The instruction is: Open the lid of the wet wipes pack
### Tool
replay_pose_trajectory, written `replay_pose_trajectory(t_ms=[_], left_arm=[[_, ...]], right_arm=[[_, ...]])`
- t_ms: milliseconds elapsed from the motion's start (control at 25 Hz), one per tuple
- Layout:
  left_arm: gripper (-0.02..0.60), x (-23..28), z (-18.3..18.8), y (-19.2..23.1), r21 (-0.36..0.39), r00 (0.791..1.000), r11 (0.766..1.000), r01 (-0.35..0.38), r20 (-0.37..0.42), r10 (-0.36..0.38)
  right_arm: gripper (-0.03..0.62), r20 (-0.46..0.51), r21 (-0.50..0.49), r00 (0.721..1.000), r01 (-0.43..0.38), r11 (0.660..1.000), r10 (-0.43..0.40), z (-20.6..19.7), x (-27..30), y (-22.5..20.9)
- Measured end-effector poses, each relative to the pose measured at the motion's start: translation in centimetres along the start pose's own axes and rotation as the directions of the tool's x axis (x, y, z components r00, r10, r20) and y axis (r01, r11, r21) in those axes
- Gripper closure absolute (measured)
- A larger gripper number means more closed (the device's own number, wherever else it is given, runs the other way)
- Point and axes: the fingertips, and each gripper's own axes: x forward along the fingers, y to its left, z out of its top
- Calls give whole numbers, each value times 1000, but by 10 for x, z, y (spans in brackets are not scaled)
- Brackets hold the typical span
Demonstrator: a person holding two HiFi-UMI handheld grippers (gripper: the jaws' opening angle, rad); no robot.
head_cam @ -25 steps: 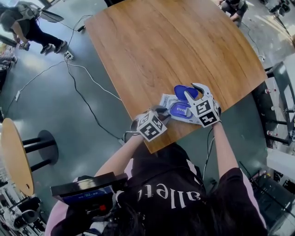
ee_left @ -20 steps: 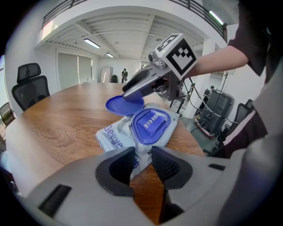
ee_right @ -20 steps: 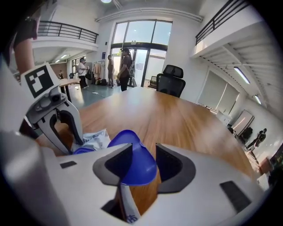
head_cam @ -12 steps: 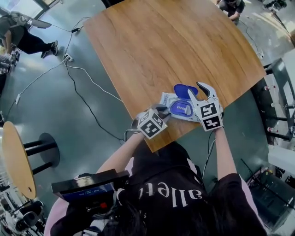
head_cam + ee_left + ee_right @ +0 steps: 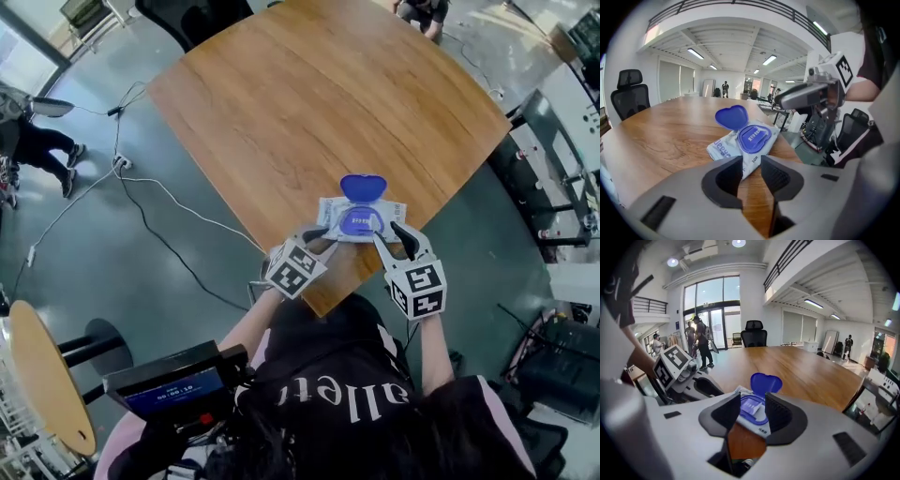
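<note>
Wooden table (image 5: 328, 94) fills the middle of the head view, with the wet wipes pack (image 5: 330, 214) lying flat by its near corner, close to the edge in front of the person.

At the left, the left gripper (image 5: 319, 236) points at the pack's near left corner. In the left gripper view its 2 jaws stand a narrow gap apart on the left gripper (image 5: 751, 164), and the corner of the pack (image 5: 723, 149) reaches into that gap, with bare wood showing below it.

Between the 2 grippers, the pack's blue lid (image 5: 363, 186) is flipped open and lies back on the far side, away from the person. It tilts upward in the left gripper view (image 5: 731, 116), above a blue oval frame (image 5: 361, 221).

At the right, the right gripper (image 5: 391, 234) sits just beside the pack's near right edge, apart from it. Its jaws (image 5: 753, 404) are parted a little and hold nothing; the pack (image 5: 761, 427) and raised lid (image 5: 765, 382) show beyond them.
</note>
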Motion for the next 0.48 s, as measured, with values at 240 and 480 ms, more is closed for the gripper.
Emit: replay_pose_trajectory(t_ms=[240,480], left_arm=[[460,-59,19,-37,-23,986,994,109,131,-105],[474,-109,16,-92,24,957,975,220,190,-220]], right_arm=[[447,35,194,991,118,974,-127,-19,-41,40],[447,53,290,975,193,938,-217,-44,-89,96]])
